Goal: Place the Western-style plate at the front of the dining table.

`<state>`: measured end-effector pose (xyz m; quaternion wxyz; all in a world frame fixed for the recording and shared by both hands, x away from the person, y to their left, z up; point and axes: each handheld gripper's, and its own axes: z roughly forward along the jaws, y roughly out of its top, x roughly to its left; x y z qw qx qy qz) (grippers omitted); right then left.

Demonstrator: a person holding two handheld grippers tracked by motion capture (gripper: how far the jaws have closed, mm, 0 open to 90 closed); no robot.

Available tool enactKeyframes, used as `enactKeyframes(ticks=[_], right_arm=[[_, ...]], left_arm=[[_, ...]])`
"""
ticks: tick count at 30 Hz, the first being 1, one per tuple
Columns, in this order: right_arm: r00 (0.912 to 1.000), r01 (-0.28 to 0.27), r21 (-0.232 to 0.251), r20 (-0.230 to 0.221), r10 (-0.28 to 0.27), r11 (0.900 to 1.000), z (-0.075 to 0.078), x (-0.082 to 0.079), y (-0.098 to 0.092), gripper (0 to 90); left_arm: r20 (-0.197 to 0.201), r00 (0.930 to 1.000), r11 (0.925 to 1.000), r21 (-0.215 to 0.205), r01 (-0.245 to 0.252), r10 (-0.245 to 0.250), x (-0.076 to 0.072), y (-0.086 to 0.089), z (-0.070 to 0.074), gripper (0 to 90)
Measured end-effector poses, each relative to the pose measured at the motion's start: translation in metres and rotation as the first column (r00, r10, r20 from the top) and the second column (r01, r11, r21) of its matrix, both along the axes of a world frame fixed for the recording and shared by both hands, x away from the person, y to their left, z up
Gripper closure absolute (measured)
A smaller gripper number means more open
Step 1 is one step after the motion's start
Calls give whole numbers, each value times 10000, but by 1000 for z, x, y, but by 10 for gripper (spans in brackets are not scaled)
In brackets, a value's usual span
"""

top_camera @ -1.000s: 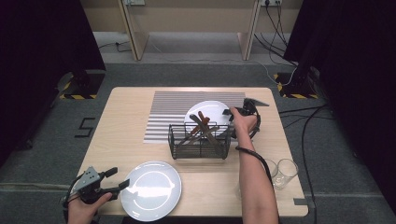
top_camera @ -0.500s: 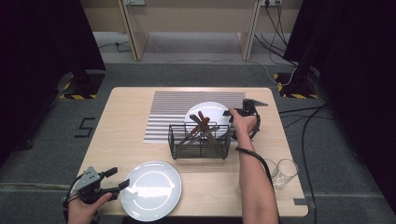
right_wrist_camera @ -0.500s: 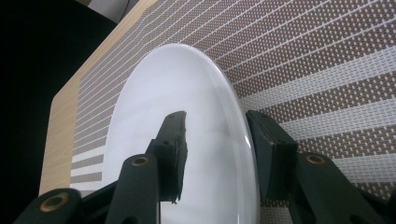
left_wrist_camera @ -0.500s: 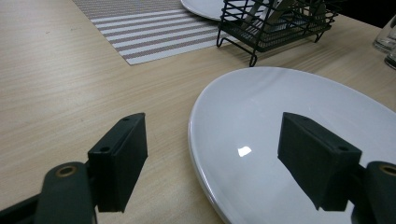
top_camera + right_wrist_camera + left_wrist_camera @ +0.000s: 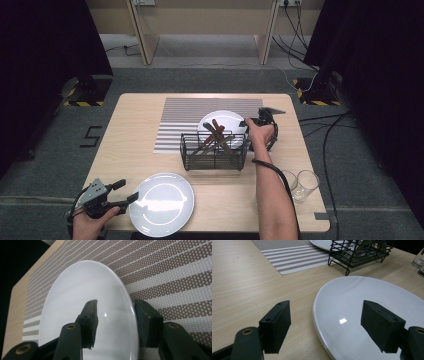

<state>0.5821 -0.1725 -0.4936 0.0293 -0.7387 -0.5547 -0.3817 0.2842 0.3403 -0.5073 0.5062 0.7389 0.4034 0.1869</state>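
Light wood table (image 5: pixel 150 125) with rounded corners on grey carpet, dark curtains both sides, pale desk legs and cables at the back, yellow-black striped bases on the floor left and right. Brown/white striped placemat (image 5: pixel 182 117) on the table's far middle; far white plate (image 5: pixel 227 120) lies on it, behind the black wire basket (image 5: pixel 214 151) holding wood-handled utensils. Right gripper (image 5: pixel 251 126) at that plate's right edge: in the right gripper view its jaws straddle the rim (image 5: pixel 130 305), one above the plate face, one on the mat side; they have just been opening and stand wide, pads off the plate as far as visible. Two glasses (image 5: pixel 305 184) near the right front corner. Near white plate (image 5: pixel 161 203) at the front edge; left gripper (image 5: pixel 125 192) just left of it, jaws wide open, one hanging over the rim (image 5: pixel 317 315), gripping nothing.
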Motion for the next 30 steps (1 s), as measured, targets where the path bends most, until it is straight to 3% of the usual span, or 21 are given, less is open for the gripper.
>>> enactKeyframes(ticks=[5, 19, 30], right_arm=[[9999, 75, -312, 125, -72, 9995, 5, -1, -3, 527], [9985, 220, -160, 498, -212, 9996, 17, -14, -18, 517], [9964, 146, -227, 843, -127, 9996, 30, -31, -28, 509]], left_arm=[[12, 10000, 10000, -12, 8, -8, 0, -1, 0, 238], [56, 10000, 10000, -29, -73, 73, 0, -2, 1, 237], [429, 9991, 9997, -238, -38, 48, 1, -8, 13, 234]])
